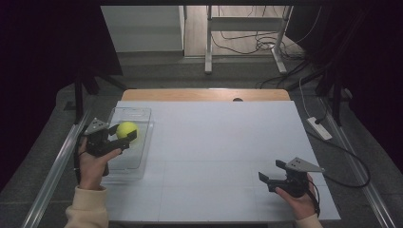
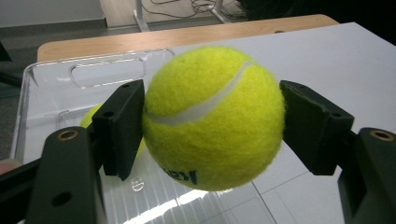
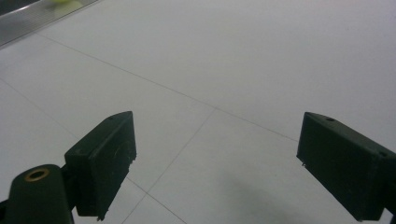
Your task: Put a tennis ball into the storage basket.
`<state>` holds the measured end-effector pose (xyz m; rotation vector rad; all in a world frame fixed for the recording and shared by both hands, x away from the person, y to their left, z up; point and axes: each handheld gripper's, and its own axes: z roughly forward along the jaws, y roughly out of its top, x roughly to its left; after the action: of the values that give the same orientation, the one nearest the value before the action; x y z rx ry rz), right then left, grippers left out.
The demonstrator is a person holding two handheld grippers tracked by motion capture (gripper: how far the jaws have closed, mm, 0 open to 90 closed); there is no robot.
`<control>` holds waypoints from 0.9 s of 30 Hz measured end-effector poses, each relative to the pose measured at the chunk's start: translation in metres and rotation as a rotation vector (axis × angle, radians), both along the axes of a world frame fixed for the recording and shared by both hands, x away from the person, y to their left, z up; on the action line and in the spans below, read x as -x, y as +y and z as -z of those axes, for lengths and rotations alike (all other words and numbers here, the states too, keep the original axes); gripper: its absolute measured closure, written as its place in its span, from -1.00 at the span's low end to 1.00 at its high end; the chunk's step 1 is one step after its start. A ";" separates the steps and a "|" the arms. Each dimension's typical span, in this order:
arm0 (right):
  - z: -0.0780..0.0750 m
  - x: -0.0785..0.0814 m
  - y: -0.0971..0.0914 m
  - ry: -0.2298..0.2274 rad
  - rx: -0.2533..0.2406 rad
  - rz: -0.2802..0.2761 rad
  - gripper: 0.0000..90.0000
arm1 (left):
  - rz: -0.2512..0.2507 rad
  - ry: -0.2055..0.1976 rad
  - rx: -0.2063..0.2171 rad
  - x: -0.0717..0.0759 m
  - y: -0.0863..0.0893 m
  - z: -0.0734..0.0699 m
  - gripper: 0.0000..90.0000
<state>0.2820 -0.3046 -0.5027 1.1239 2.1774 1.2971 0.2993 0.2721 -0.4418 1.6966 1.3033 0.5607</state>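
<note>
— So, start with the big things: the white table (image 1: pixel 223 156), and on its left side that clear plastic bin (image 1: pixel 138 116). What's the left hand doing there?

— The left claw (image 1: pixel 124 134) is clamped on a tennis ball (image 1: pixel 127 129), one pad pressed against each side, and it holds the ball in the air above the bin. In the left gripper view the ball (image 2: pixel 212 116) sits squarely between the pads, with the bin (image 2: pixel 46 88) under and behind it.

— Is there something yellow in the bin as well?

— A sliver of yellow (image 2: pixel 88 119) peeks out behind the left pad — maybe a second ball, but I can't tell.

— And how would you finish it well?

— I'd bring the ball down inside the walls before letting go, low enough that it doesn't bounce out — then spread the jaws evenly so neither pad flicks it sideways.

— The other hand?

— The right claw (image 1: pixel 272 172) hovers over bare table at the near right, jaws wide apart, nothing between them.
</note>
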 end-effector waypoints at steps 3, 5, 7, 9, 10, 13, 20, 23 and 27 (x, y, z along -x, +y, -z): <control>0.000 0.000 0.000 0.000 0.000 0.000 -0.75 | -0.012 0.006 -0.002 -0.001 0.003 0.001 -0.39; 0.000 0.000 0.000 0.001 0.001 0.000 -0.75 | -0.021 0.016 -0.007 -0.001 0.006 0.003 -0.39; 0.000 0.000 0.000 0.002 0.001 0.000 -0.75 | -0.026 0.022 -0.011 -0.002 0.007 0.004 -0.39; 0.000 0.000 0.000 0.002 0.002 -0.001 -0.75 | -0.040 0.039 -0.022 -0.003 0.009 0.006 -0.39; 0.000 0.000 0.000 0.002 0.003 -0.001 -0.75 | -0.041 0.046 -0.023 -0.004 0.010 0.008 -0.39; 0.001 0.000 0.000 0.002 0.002 0.000 -0.75 | -0.048 0.063 -0.030 -0.005 0.012 0.011 -0.39; 0.001 0.000 0.000 0.002 0.003 -0.001 -0.75 | -0.080 0.092 -0.046 -0.007 0.019 0.015 -0.39; 0.001 0.000 0.000 0.003 0.003 -0.002 -0.75 | -0.088 0.104 -0.050 -0.008 0.021 0.017 -0.39; 0.001 0.000 0.001 0.003 0.005 -0.003 -0.75 | -0.097 0.123 -0.066 -0.008 0.022 0.019 -0.39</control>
<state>0.2823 -0.3038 -0.5038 1.1212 2.1839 1.2914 0.3078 0.2941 -0.4607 1.7516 1.4758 0.5690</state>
